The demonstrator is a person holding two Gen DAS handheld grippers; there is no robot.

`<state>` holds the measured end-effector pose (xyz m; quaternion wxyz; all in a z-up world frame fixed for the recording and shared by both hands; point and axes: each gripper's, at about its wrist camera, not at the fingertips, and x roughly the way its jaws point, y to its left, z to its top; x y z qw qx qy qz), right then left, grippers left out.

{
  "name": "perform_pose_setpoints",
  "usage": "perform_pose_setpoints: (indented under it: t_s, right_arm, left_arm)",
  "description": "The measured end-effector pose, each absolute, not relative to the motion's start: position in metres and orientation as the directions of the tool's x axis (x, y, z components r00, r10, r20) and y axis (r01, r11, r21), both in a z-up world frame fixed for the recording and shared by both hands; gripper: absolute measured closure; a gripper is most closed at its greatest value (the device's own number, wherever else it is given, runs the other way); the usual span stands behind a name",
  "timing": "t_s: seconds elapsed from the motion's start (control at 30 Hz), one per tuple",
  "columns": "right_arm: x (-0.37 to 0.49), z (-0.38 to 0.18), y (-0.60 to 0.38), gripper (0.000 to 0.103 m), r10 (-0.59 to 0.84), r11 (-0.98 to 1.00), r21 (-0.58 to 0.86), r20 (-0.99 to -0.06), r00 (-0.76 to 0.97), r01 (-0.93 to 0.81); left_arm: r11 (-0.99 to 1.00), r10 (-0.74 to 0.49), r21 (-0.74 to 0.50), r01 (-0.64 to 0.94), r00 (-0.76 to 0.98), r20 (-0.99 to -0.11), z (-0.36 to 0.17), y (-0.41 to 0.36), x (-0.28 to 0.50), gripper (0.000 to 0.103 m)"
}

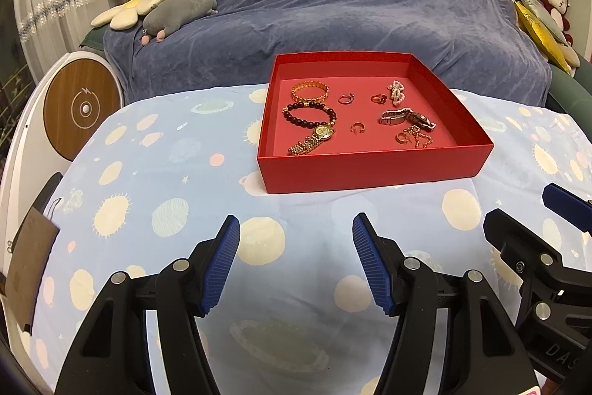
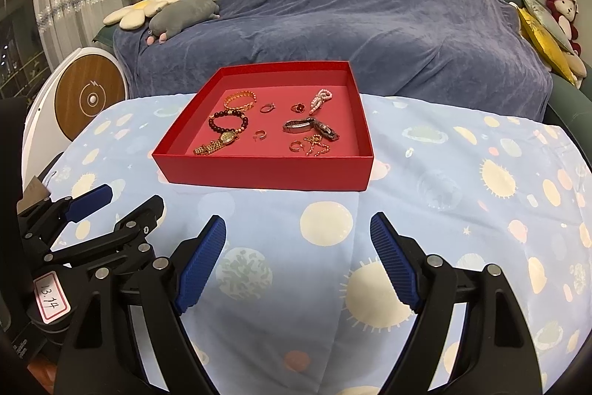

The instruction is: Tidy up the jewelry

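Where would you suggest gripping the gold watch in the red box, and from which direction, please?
Grip the gold watch by its flat band, which trails toward the red box's near wall. Come from above with the open left claw, fingers across the band's width. The dial end touches the dark bead bracelet, so gripping there would probably snag the beads.

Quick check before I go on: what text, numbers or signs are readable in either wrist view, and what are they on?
"13.74", handwritten on a red-bordered white sticker on the left gripper body, right wrist view.
"DAS", letters cut off, on the right gripper body, left wrist view.
Lightning-bolt sign on the round wooden disc.
Small white print at the right view's lower left edge: too blurred to read.
Watch dials in the red tray: too small.
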<state>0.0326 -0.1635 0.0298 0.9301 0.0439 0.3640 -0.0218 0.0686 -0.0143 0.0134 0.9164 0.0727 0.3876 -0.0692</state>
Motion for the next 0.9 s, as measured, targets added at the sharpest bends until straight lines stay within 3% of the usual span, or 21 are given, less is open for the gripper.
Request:
perform_pose_setpoints:
  t_s: [0.9]
  right_arm:
    - [0.0321,0.0292,-0.164,0.024,-0.009,0.995,0.07,-0.68,0.734,0.077]
  left_arm:
    - [0.98,-0.067,0.084,0.182,0.692,-0.719,0.0136,-0.0142,0.0688,0.042]
